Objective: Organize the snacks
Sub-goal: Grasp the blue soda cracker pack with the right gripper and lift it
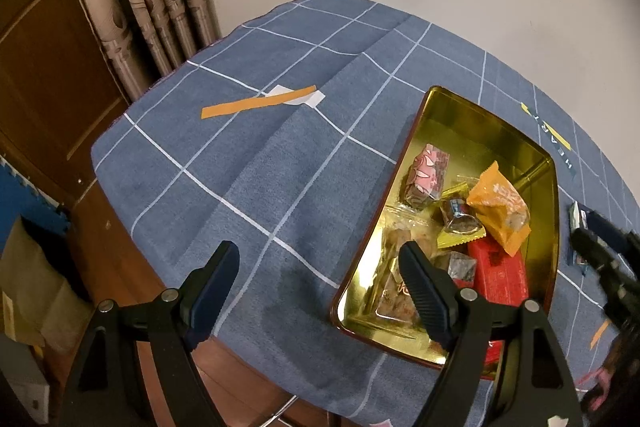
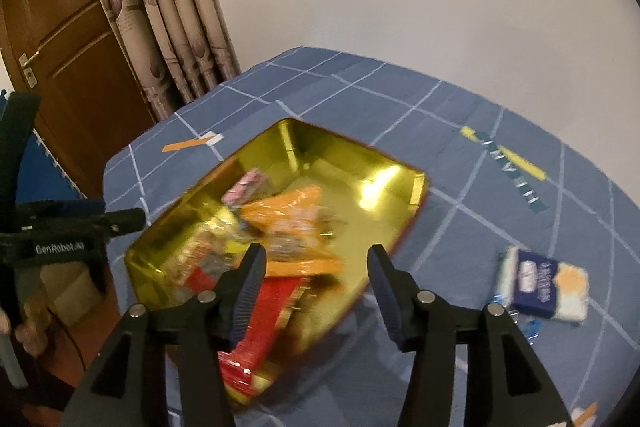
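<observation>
Left wrist view: left gripper (image 1: 320, 263) is hanging wide open, holding nothing, straddling the near left edge of the gold tin tray (image 1: 424, 119) sitting on the blue checked tablecloth (image 1: 256, 171). Snacks are lying inside: pink packet (image 1: 428, 173), orange packet (image 1: 500, 207), red pack (image 1: 502, 273). Right gripper (image 2: 316, 267) is hovering part open, empty, over the tray's near end. A blue-white packet (image 2: 544, 285) is lying on the cloth right of the tray.

You face one gold tin (image 1: 434, 99), one orange packet (image 1: 498, 205), one pink packet (image 1: 428, 167), one red packet (image 1: 502, 273) and one blue-and-white packet (image 2: 544, 283).
</observation>
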The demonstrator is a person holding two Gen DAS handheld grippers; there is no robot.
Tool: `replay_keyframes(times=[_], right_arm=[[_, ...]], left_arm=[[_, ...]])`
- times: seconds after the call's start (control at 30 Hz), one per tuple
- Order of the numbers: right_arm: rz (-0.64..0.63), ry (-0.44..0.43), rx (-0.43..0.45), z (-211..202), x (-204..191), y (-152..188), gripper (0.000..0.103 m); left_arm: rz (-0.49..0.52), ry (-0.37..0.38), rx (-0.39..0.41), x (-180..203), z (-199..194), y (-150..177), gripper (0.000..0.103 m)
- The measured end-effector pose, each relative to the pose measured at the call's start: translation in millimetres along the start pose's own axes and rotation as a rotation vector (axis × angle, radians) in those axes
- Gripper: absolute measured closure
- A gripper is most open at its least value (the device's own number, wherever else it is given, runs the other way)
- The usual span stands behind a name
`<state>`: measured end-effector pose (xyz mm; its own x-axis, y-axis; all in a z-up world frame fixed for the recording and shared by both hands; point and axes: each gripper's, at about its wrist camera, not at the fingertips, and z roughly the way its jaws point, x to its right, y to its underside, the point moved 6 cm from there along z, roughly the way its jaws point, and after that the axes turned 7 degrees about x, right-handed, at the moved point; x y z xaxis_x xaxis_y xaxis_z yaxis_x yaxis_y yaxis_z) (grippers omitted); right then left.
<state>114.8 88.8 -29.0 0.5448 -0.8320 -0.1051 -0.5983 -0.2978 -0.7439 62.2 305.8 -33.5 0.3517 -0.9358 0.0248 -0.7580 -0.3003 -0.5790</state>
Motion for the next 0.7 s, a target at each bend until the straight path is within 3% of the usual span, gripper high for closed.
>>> replay_keyframes(times=[0.17,0.37,0.5,0.7], right_arm=[[-0.023,0.040,-0.019,-15.1,58.9,-3.5,0.044],[-0.056,0.121,-0.101,-17.2,149.2,-1.4,0.042],[-0.029,0.055,-0.162,-8.6,182.4,1.2,0.042],[-0.116,-0.062,-0.251,13.2,191.0,2.9,0.042]], left_arm=[[0.023,-0.004,-0.005,3.8,1.8,2.4,0.024],[0.068,-0.015,0.000,11.2,2.5,4.9,0.024],[0.105,-0.017,0.007,18.0,1.8,6.9,0.024],[0.137,0.004,0.029,29.0,-8.0,7.6,0.024]])
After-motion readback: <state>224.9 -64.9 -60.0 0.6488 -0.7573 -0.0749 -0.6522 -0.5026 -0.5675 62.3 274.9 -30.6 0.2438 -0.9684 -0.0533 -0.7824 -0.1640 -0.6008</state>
